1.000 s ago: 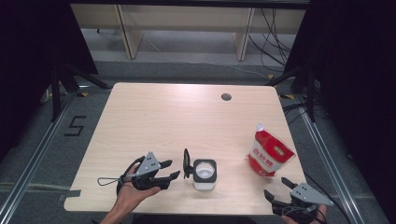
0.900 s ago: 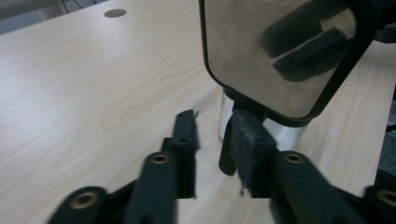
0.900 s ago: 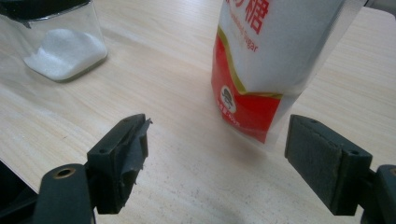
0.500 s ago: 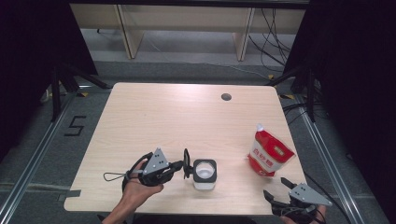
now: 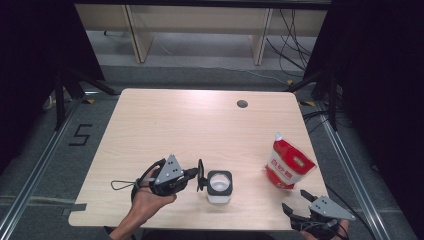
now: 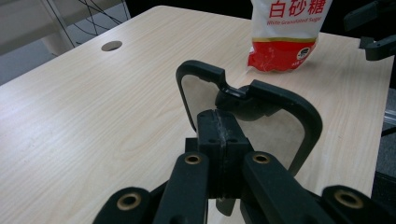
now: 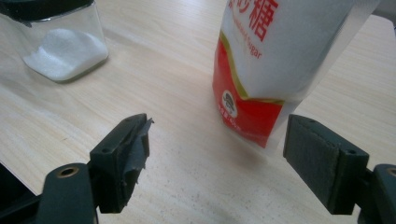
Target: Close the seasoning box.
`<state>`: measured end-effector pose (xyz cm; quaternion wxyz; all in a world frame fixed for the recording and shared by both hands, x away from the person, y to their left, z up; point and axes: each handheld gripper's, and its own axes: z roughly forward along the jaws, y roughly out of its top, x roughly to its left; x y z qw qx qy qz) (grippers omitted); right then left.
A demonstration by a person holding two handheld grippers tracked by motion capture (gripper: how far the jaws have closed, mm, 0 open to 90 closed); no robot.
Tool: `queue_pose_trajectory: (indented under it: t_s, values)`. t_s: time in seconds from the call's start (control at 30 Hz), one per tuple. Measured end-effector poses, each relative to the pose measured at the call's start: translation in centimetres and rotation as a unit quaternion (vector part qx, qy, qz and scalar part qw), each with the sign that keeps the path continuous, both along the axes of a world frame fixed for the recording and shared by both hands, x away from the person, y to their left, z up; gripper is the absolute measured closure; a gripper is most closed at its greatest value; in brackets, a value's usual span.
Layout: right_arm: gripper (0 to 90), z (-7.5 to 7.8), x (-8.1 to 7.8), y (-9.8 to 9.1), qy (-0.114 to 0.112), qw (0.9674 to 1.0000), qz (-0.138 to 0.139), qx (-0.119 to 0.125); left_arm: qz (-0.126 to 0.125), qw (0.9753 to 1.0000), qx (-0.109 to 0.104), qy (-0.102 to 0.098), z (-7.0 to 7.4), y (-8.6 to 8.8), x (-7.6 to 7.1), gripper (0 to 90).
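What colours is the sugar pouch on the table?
The sugar pouch is white on top with a red bottom, a gold band between them and red lettering; the right gripper view shows it best.

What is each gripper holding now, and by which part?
Left gripper: the jar's black-framed lid, pinched at its rim. Right gripper: nothing; jaws open.

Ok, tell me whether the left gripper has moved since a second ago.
Yes. In the high view the left gripper has shifted right, toward the jar, and it is now shut on the jar's flipped-up lid.
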<state>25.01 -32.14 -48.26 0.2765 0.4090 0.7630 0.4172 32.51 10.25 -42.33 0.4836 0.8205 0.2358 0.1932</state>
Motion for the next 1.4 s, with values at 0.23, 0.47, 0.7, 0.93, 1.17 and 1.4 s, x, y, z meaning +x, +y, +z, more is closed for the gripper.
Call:
queue_pose_trajectory:
  t_s: [0.23, 0.47, 0.7, 0.93, 1.17, 1.4]
  values:
    - [23.9, 0.1, -0.1, 0.2, 0.006, 0.9999, -0.006, 0.010, -0.016, 0.9999, 0.005, 0.001, 0.2, -1.0, 0.1, 89.0]
    - [23.8, 0.0, 0.0, 0.1, 0.000, 1.0000, 0.003, 0.000, -0.026, 0.9996, 0.011, 0.006, -0.2, -2.2, 0.4, 89.0]
    - [23.8, 0.0, 0.0, 0.1, 0.005, 1.0000, 0.003, 0.004, -0.025, 0.9997, -0.001, 0.002, 0.2, -2.1, 0.3, 88.8]
    - [23.8, 0.0, -0.2, 0.4, 0.019, 0.9997, -0.005, 0.013, -0.013, 0.9998, -0.010, -0.006, 0.9, -2.1, 0.0, 88.9]
    - [23.7, 0.0, -0.2, 0.3, 0.014, 0.9999, -0.003, 0.009, -0.016, 0.9998, -0.012, -0.009, 1.1, -2.2, 0.1, 88.9]
    - [23.7, 0.0, 0.0, 0.2, -0.001, 1.0000, 0.005, -0.002, -0.023, 0.9997, -0.011, -0.006, 1.2, -2.7, 0.1, 88.9]
